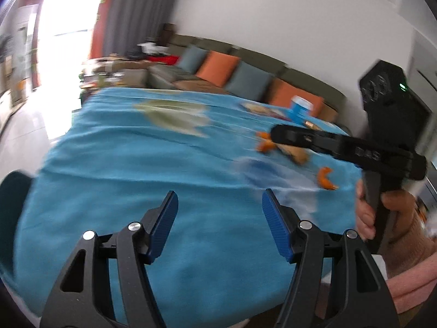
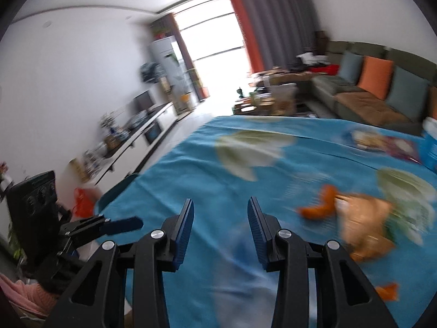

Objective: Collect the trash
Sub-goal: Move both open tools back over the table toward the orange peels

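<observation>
Both tongs hang wide open and empty over the blue tablecloth (image 1: 109,164): the left gripper (image 1: 220,216) at the bottom of its frame, the right gripper (image 2: 220,225) likewise. Collecting seems only at the approach stage. The orange peels (image 2: 319,205) and a crumpled brown wrapper (image 2: 366,227) lie at centre right, so next comes lowering the jaws around one piece; the blur leaves no writing legible.

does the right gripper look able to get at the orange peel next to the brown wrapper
Probably yes. The right gripper is open and empty above the blue tablecloth, and nothing lies between it and the orange peel beside the brown wrapper; blur hides detail.
</observation>
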`<action>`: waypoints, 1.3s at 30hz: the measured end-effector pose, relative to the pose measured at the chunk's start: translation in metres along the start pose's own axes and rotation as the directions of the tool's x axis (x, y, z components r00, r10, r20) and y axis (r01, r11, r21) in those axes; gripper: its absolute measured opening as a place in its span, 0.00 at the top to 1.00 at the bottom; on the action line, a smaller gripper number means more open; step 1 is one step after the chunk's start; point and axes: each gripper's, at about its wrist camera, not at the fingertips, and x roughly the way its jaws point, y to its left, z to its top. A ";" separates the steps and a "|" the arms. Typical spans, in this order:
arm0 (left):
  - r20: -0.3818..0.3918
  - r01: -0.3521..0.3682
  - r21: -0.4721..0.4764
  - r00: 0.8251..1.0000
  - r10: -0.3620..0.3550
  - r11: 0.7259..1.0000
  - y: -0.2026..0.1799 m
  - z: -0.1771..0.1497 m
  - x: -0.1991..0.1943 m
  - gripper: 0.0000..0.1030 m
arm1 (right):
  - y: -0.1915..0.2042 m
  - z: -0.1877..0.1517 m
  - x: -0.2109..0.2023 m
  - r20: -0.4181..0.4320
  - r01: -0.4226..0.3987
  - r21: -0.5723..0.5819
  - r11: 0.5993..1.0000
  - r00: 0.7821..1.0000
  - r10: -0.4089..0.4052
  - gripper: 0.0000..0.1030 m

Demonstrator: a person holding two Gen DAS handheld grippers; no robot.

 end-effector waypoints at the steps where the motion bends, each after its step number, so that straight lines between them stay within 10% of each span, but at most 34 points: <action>1: -0.012 0.026 0.016 1.000 -0.026 1.000 -0.010 0.001 0.007 0.39 | -0.011 -0.002 -0.007 0.009 0.025 0.018 1.000 1.000 -0.025 0.63; 12: -0.192 0.262 0.099 0.952 -0.240 0.960 -0.092 0.005 0.081 0.40 | -0.111 -0.015 -0.068 0.081 0.194 0.202 0.960 0.973 -0.214 0.63; 34: -0.347 0.293 0.063 0.903 -0.255 0.954 -0.132 0.025 0.151 0.62 | -0.174 -0.012 -0.033 -0.065 0.273 0.164 0.948 0.962 -0.266 0.56; 39: -0.369 0.301 0.058 0.892 -0.259 0.952 -0.133 0.026 0.156 0.82 | -0.172 -0.012 -0.037 -0.063 0.281 0.147 0.948 0.959 -0.275 0.65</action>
